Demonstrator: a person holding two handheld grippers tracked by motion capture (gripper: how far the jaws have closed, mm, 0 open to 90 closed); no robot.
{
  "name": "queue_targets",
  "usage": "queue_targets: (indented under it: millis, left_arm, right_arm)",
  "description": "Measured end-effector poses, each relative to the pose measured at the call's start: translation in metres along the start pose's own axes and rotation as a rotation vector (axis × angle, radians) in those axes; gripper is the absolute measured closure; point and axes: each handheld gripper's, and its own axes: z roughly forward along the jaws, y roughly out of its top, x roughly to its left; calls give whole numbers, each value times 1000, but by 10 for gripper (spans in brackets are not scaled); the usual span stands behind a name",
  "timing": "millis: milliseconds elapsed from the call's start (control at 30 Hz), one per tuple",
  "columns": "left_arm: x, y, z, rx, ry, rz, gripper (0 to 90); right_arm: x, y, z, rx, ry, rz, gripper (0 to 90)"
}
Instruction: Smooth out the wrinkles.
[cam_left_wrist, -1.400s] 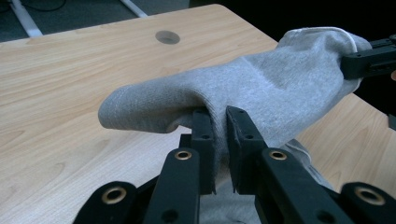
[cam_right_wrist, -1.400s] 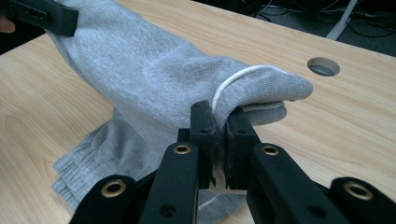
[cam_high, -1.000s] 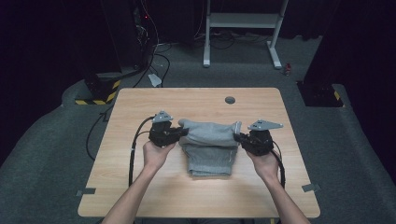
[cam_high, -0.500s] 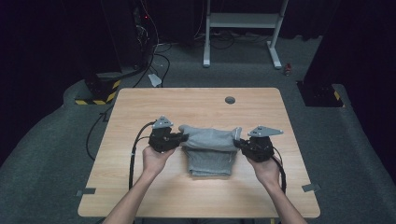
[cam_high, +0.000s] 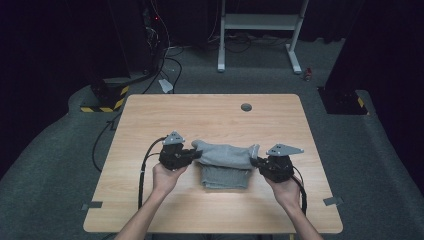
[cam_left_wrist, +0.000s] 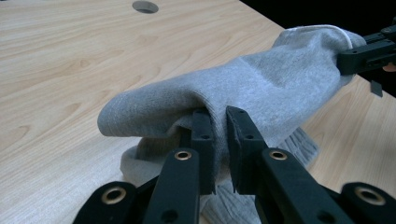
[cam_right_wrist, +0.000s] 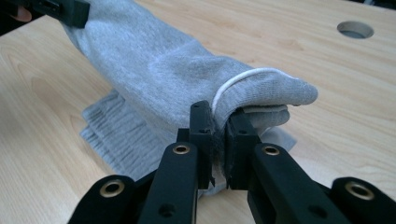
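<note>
Both grippers, left (cam_high: 196, 155) and right (cam_high: 256, 162), pinch the grey garment (cam_high: 225, 156) and have lowered it toward the table (cam_high: 210, 112), fold nearly laid.

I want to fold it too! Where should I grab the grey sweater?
Probably at the two ends of its folded top edge, coming in level from either side, as the left gripper and right gripper do. The grey sweater sags between them, so one grip would let it droop.
</note>
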Motion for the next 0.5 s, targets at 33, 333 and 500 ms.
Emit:
queue_targets:
  millis: [33,333,500]
  left_arm:
    - [-1,-1,0,3,0,-2,819]
    - [-3,-10,-1,15,-4,4,818]
    - [-5,-16,-1,20,-6,9,817]
  right_arm:
    - [1,-1,0,5,-1,-6,836]
    - [7,-11,2,15,-3,-16,833]
    - [8,-16,3,24,-2,-22,832]
